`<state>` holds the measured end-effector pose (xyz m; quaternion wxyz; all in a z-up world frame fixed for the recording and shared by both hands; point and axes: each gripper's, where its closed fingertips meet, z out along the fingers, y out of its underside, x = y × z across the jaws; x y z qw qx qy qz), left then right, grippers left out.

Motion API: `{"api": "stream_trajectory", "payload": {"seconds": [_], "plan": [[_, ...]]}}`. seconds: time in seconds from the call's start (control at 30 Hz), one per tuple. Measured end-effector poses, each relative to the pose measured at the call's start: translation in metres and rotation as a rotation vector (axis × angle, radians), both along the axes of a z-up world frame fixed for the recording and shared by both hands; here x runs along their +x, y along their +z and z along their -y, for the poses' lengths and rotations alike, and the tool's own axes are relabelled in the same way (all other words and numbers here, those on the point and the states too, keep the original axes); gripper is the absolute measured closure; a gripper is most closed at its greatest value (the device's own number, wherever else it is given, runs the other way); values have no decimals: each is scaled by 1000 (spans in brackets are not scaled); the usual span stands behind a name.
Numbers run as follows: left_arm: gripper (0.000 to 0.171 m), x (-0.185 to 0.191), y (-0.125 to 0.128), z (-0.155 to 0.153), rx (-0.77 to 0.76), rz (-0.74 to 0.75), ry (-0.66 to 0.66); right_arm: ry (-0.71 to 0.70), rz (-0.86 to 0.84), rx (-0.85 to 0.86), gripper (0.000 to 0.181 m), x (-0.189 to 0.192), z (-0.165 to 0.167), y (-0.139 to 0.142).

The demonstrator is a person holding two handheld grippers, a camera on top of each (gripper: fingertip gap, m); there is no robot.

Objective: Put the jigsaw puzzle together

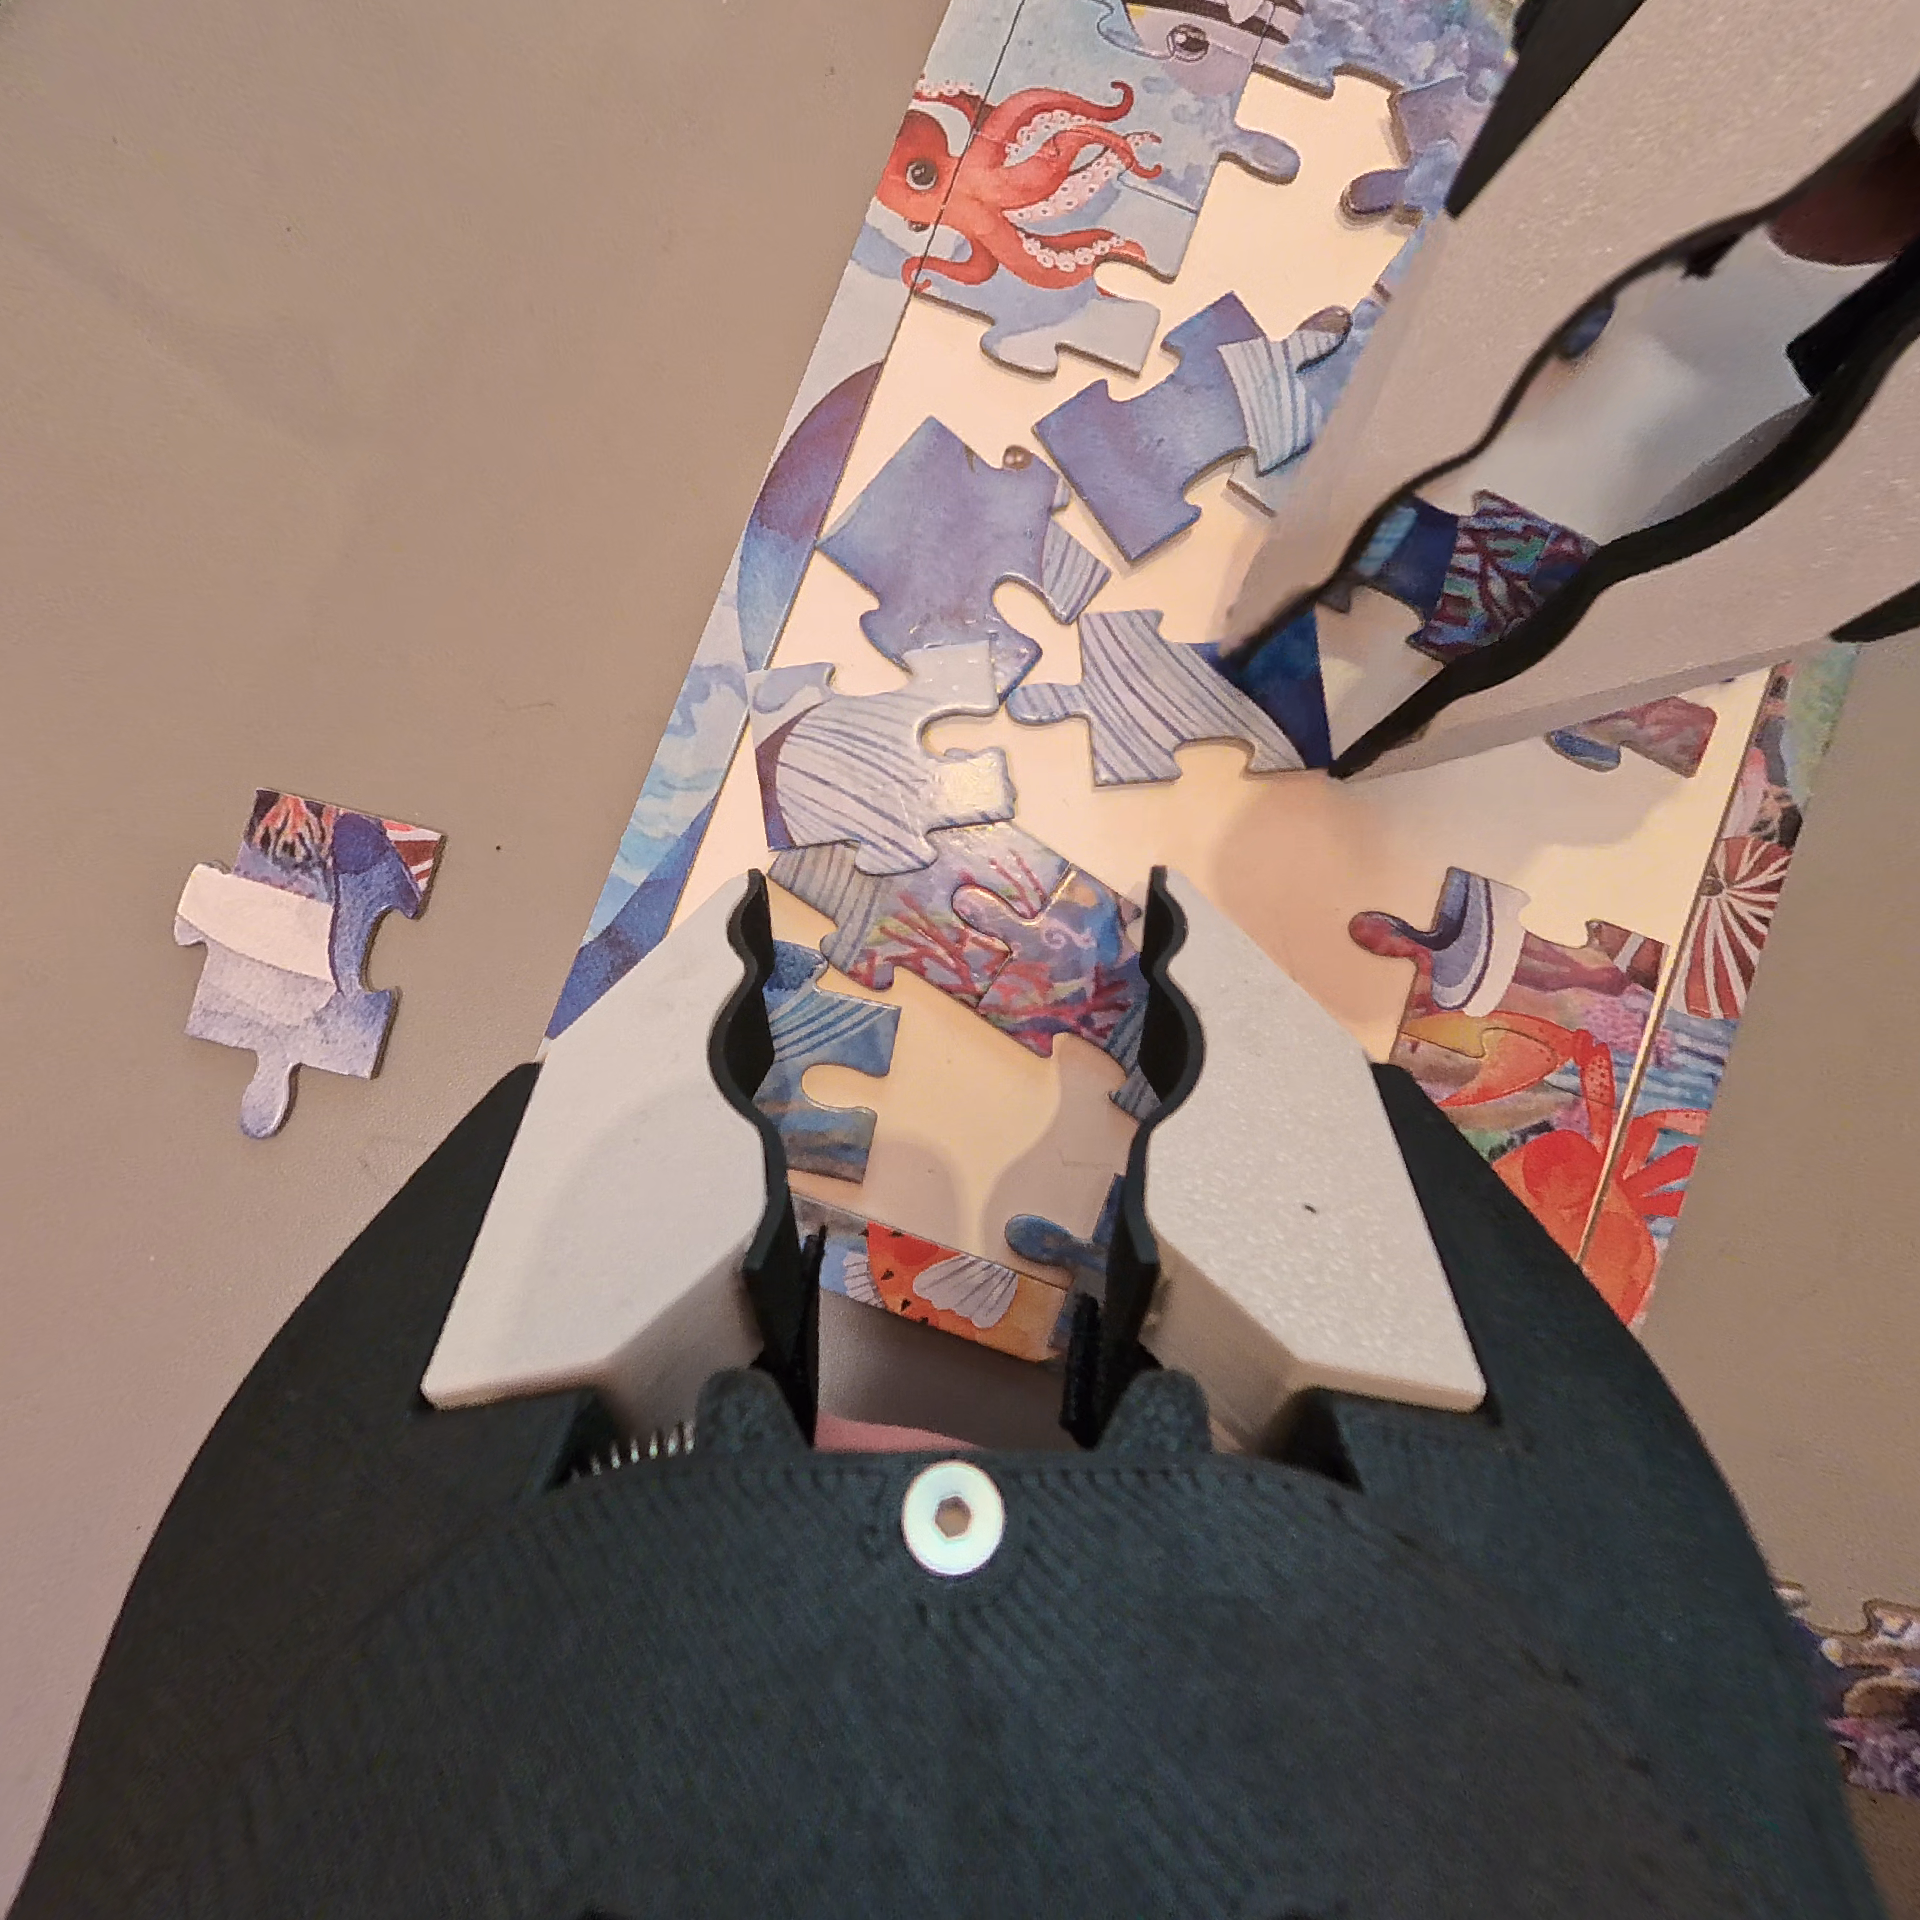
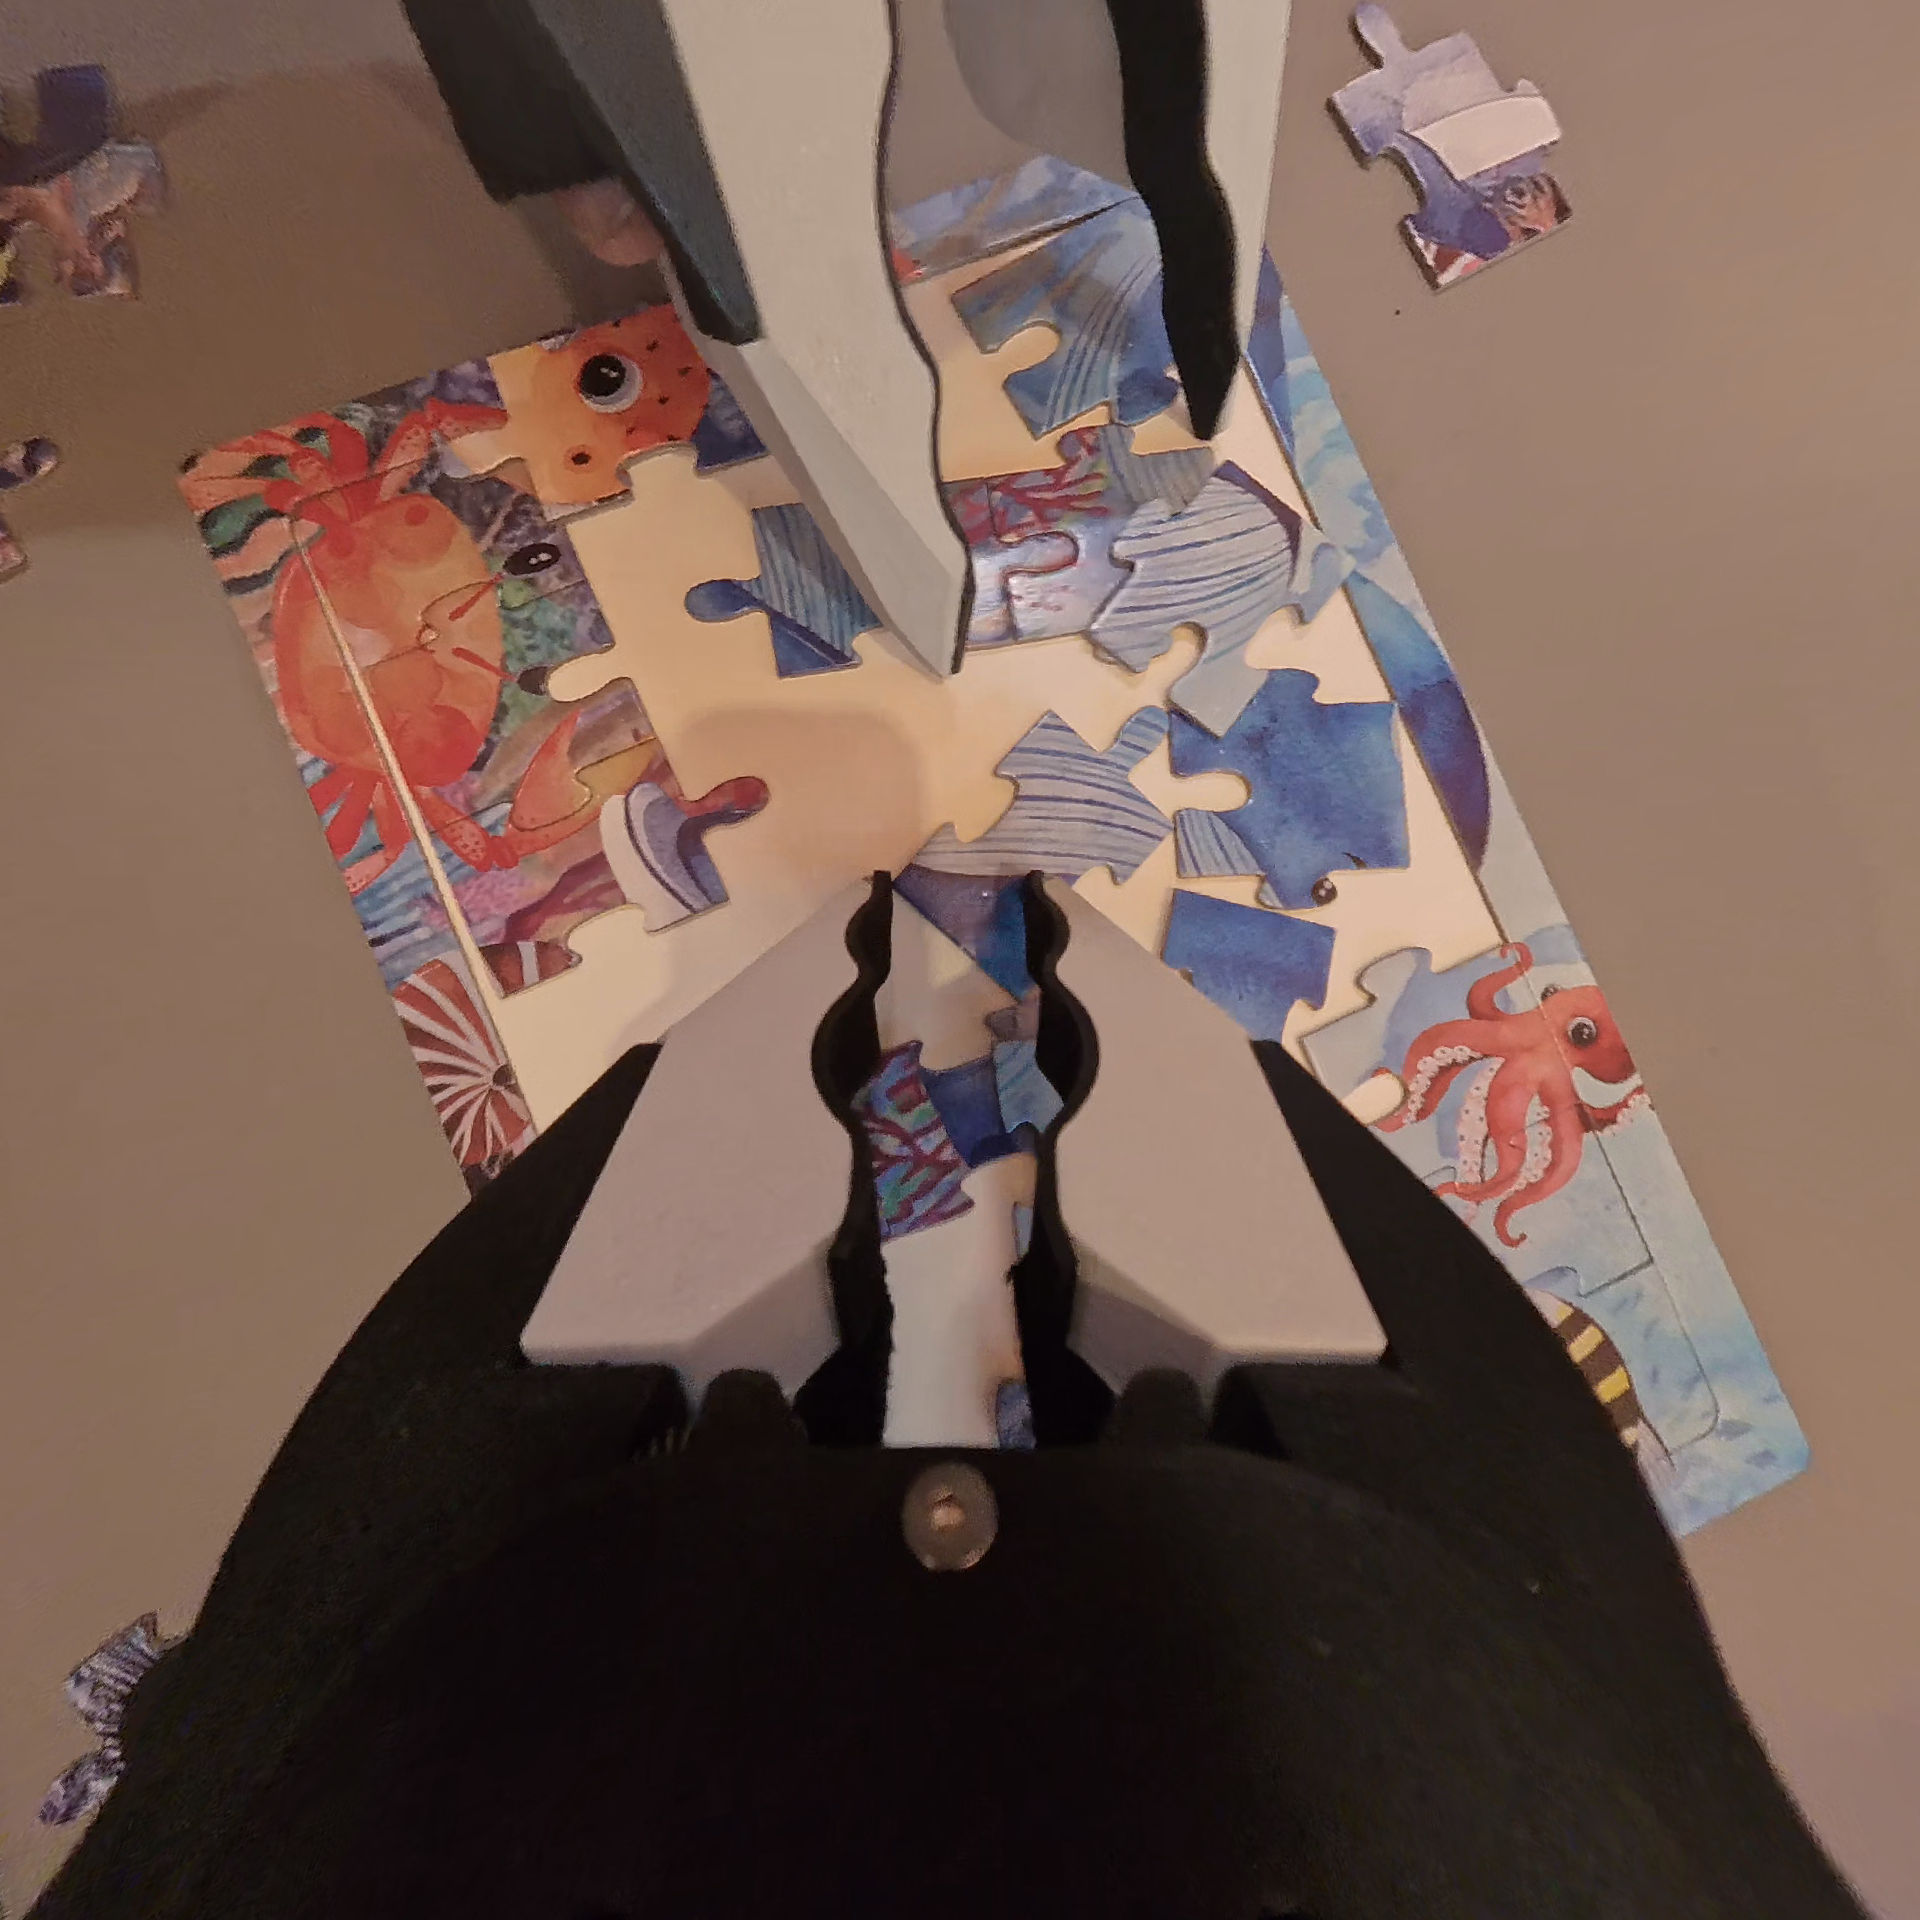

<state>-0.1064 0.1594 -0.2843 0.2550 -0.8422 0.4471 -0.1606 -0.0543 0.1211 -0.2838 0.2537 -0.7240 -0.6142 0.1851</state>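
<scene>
Cardboard puzzle tray [image 2: 1704, 1382] lies flat on the tan table [image 1: 312, 416], carrying no readable writing. Your left claw [image 1: 951, 904] hangs wide open and empty above loose coral pieces [image 1: 997, 935] inside the tray. Your right claw [image 2: 956, 883] is narrowly parted, holding nothing, its tips just over a dark blue piece [image 2: 977, 925]. One stray piece [image 1: 301, 935] sits outside.

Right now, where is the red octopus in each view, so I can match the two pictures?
Left wrist view: red octopus at the top, left of centre, on the puzzle board's far end.
Right wrist view: red octopus at the right, slightly below centre.
Shared landmark: orange crab at the opposite end.
</scene>
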Motion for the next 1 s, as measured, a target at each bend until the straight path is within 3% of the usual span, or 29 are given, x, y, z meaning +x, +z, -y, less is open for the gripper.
{"api": "stream_trajectory", "payload": {"seconds": [0.13, 0.27, 0.57, 1.0], "plan": [[101, 0, 0, 0, 1, 0, 0, -7, -5, 28, 150, 5, -3, 4], [101, 0, 0, 0, 0, 3, 1, 51, 2, -48, 141, 22, 12, 14], [102, 0, 0, 1, 0, 2, 2, 139, 188, -132, 150, 73, 35, 0], [102, 1, 0, 1, 3, -3, 2, 170, 174, -135, 150, 63, 42, -4]]}}
